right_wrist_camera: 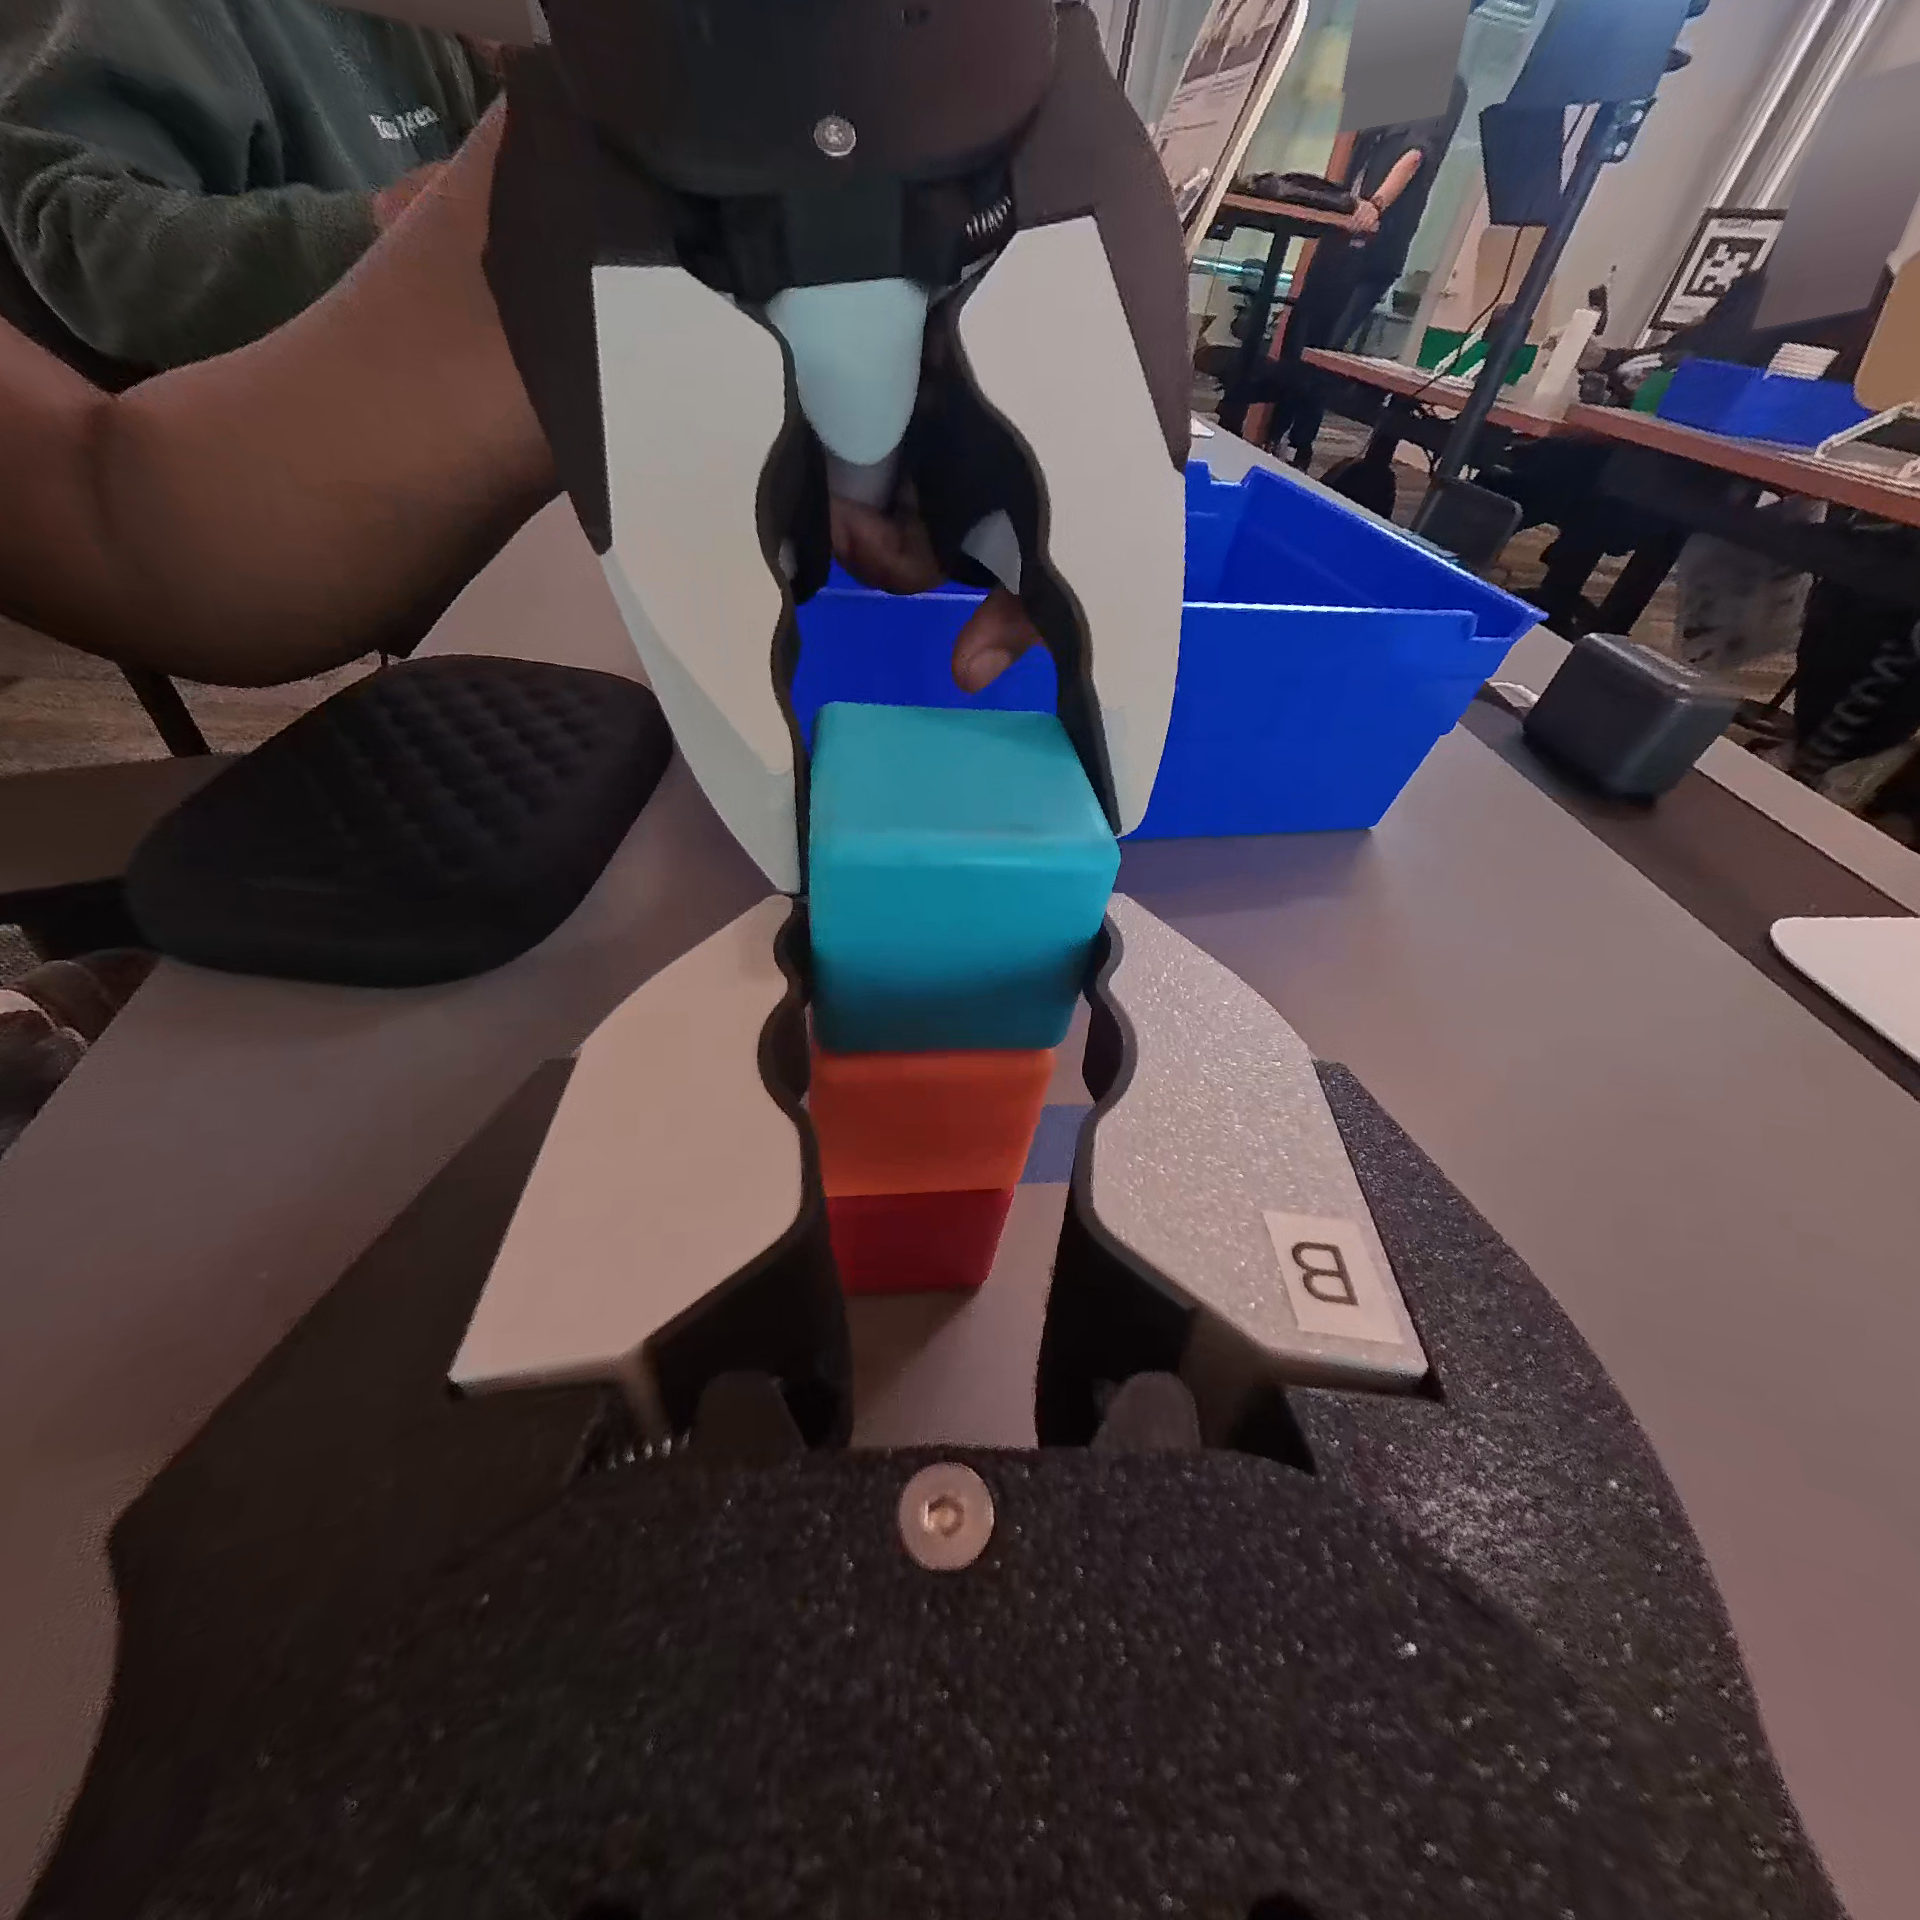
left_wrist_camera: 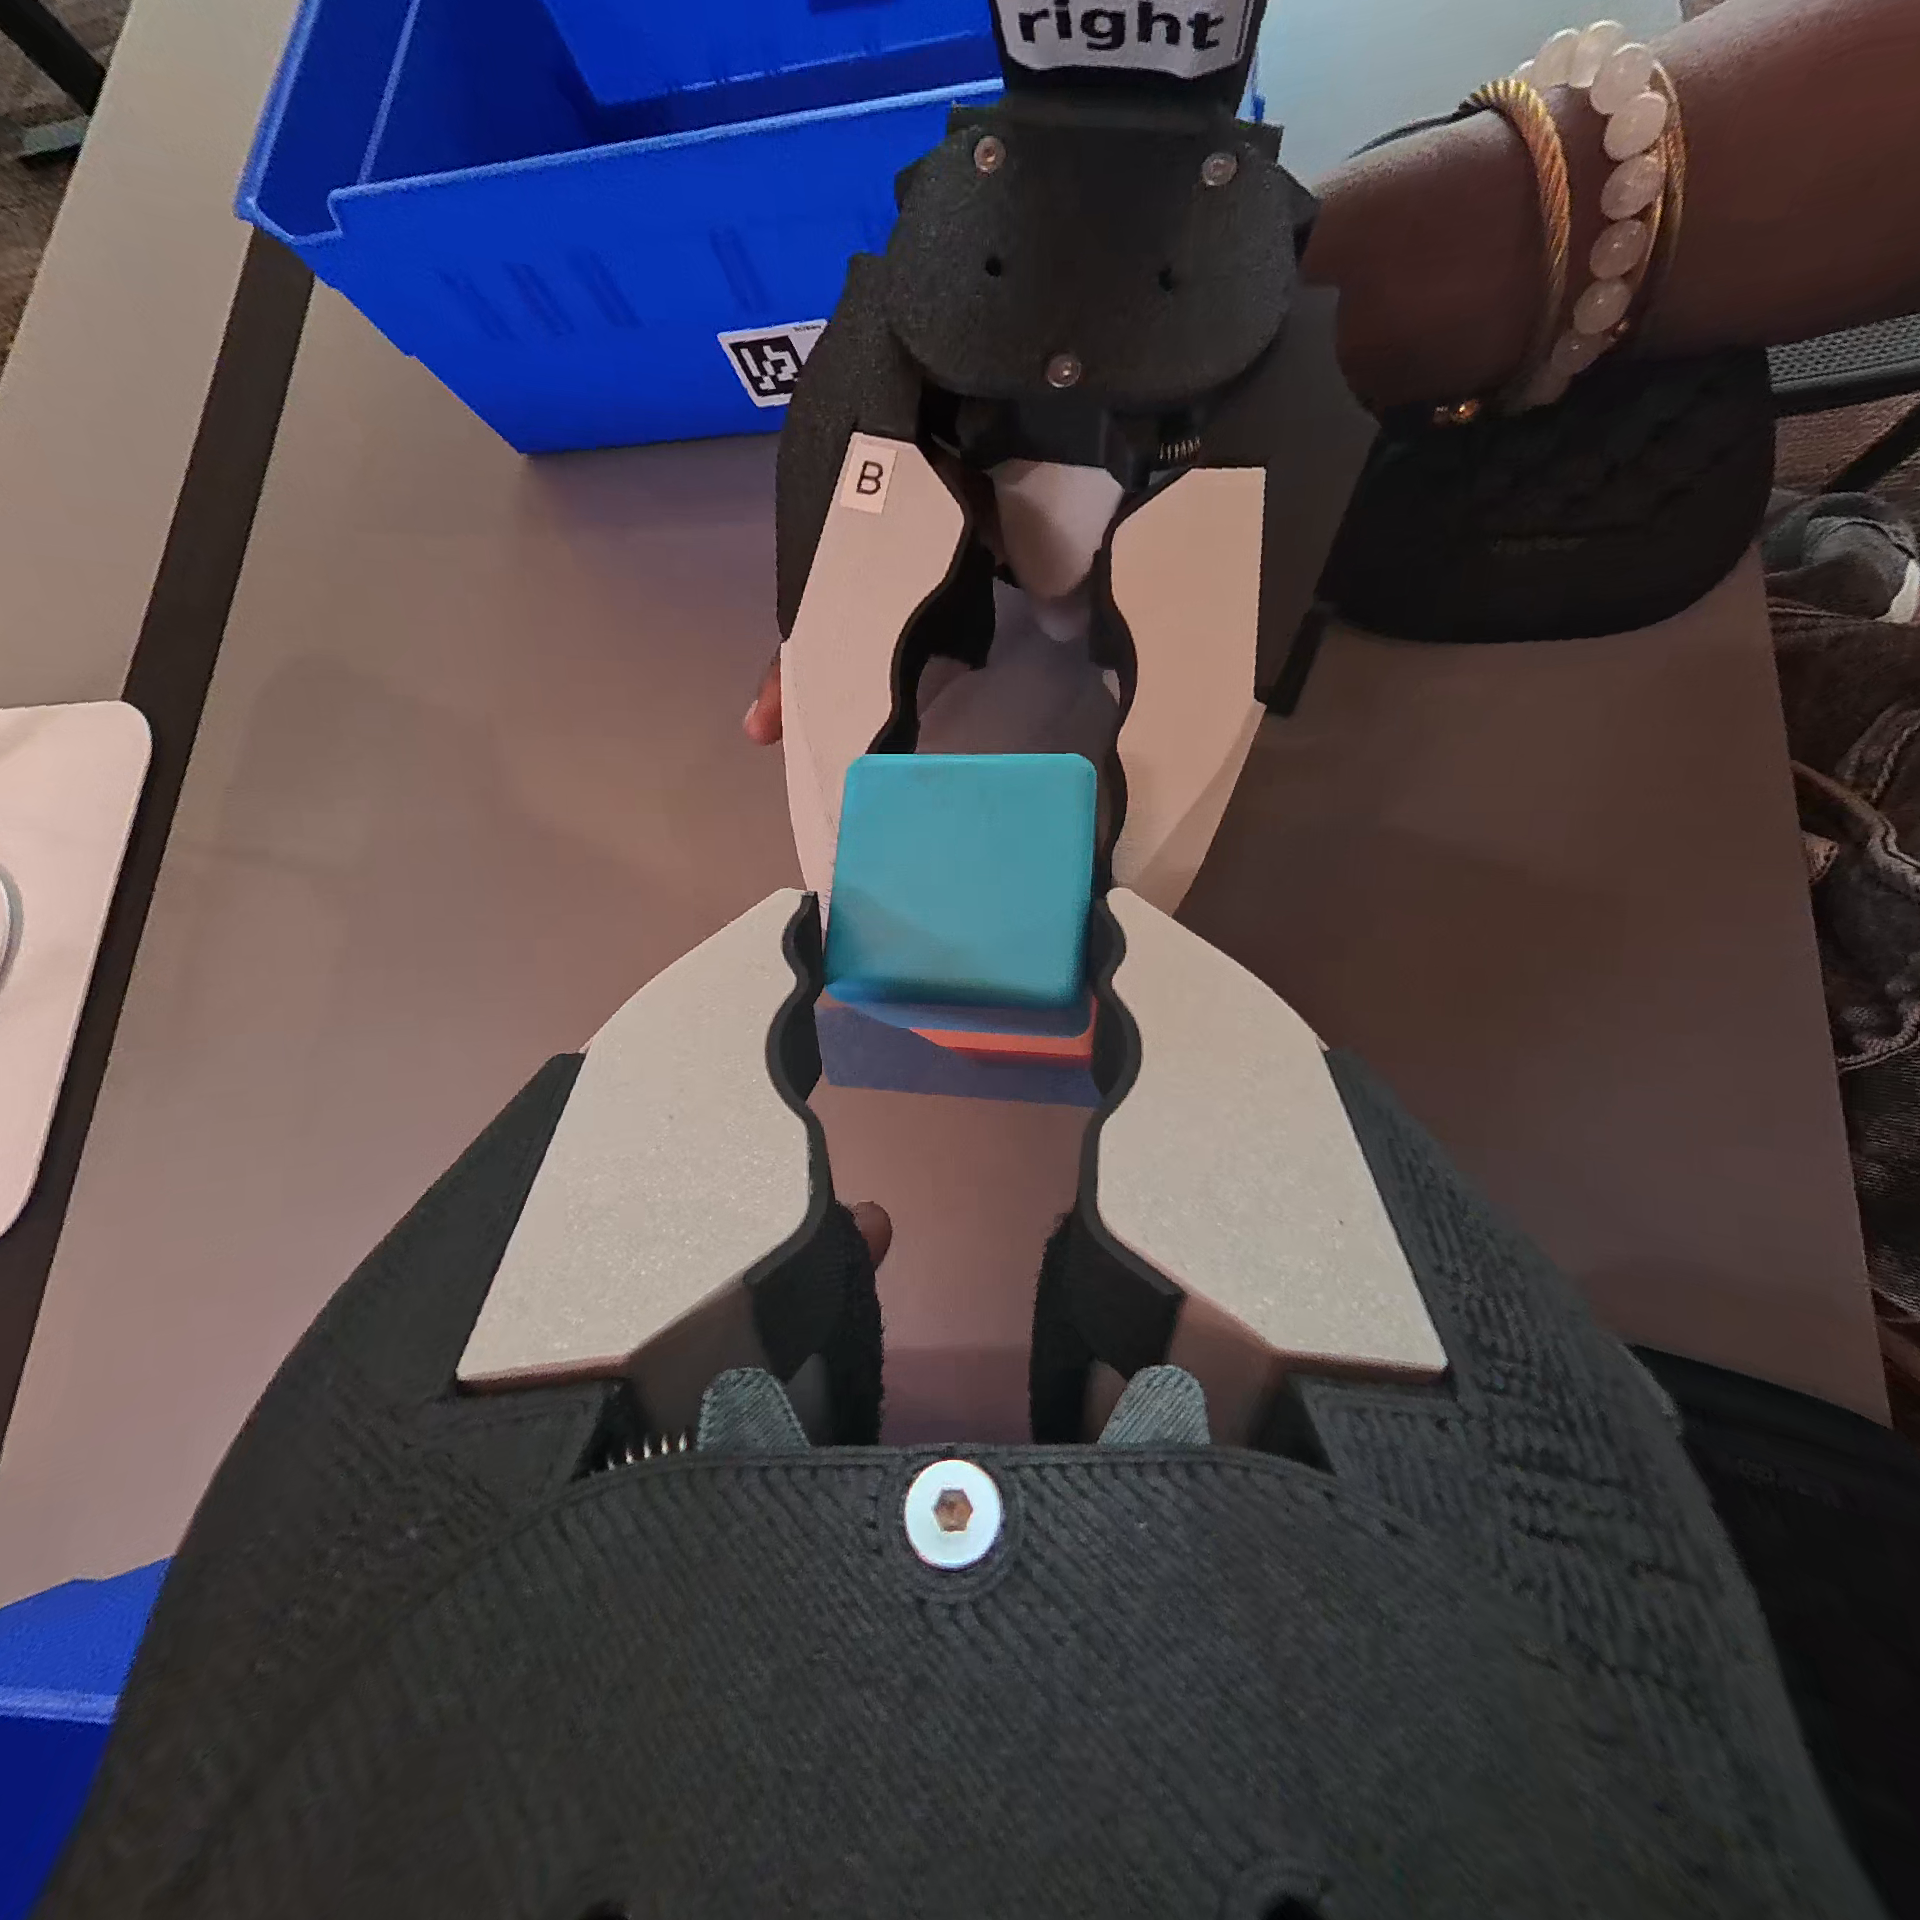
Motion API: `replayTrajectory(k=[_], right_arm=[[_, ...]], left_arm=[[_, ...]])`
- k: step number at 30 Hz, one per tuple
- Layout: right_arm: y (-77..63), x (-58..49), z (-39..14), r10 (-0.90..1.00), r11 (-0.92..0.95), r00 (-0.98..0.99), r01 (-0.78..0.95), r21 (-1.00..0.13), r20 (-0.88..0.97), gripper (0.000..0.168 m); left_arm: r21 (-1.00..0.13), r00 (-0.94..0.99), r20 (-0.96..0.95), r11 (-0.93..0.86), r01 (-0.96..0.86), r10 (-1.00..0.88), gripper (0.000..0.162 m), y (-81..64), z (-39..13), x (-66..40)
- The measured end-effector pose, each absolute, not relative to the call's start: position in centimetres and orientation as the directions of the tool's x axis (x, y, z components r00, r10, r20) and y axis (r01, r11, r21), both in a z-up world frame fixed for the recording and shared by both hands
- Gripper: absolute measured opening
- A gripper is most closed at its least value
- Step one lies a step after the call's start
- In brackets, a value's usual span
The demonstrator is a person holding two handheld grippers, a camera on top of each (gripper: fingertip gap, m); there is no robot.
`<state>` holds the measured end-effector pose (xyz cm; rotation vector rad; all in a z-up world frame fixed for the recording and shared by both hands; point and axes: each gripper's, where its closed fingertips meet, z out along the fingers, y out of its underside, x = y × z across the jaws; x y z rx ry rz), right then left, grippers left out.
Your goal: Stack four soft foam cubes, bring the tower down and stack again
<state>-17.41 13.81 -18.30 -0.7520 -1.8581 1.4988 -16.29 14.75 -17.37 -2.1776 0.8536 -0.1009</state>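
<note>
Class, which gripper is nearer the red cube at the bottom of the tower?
Probably right. The right gripper flanks the lower edge of the teal cube; the left gripper comes from above, tips at its upper edge, farther from the red cube.

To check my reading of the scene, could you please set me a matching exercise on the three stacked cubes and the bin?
Things:
1. teal cube
2. orange cube
3. red cube
4. blue bin

Places:
A. directly beneath the teal cube
B. behind the cubes
C. on top
D. under the orange cube

Pairs: 1-C, 2-A, 3-D, 4-B
</note>
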Motion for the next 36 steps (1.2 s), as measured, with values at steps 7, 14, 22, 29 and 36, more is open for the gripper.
replayTrajectory(k=[7, 14, 22, 29, 36], right_arm=[[13.9, -17.5, -18.3, 0.763, 0.186, -0.637, 0.058, -0.981, 0.107, 0.050], [13.9, -17.5, -18.3, 0.767, 0.184, -0.632, 0.058, -0.981, 0.107, 0.050], [13.9, -17.6, -18.3, 0.773, 0.188, -0.625, 0.058, -0.980, 0.111, 0.050], [14.0, -17.6, -18.3, 0.774, 0.188, -0.623, 0.057, -0.980, 0.112, 0.051], [14.0, -17.6, -18.3, 0.774, 0.194, -0.622, 0.057, -0.979, 0.118, 0.051]], left_arm=[[-0.806, 0.806, -0.243, -0.350, -0.477, -0.540, 0.055, 13.8, -13.6, -17.4], [-0.814, 0.963, -0.264, -0.522, -0.254, -0.058, 0.061, 10.1, -11.2, -31.4], [-0.668, 0.923, -0.125, -0.719, 0.193, 0.363, 0.099, 5.8, -18.2, -44.4], [-0.530, 0.851, -0.150, -0.767, 0.361, 0.503, 0.099, 5.0, -23.8, -47.7], [-0.506, 0.832, -0.102, -0.748, 0.429, 0.545, 0.094, 6.1, -26.2, -48.9]])
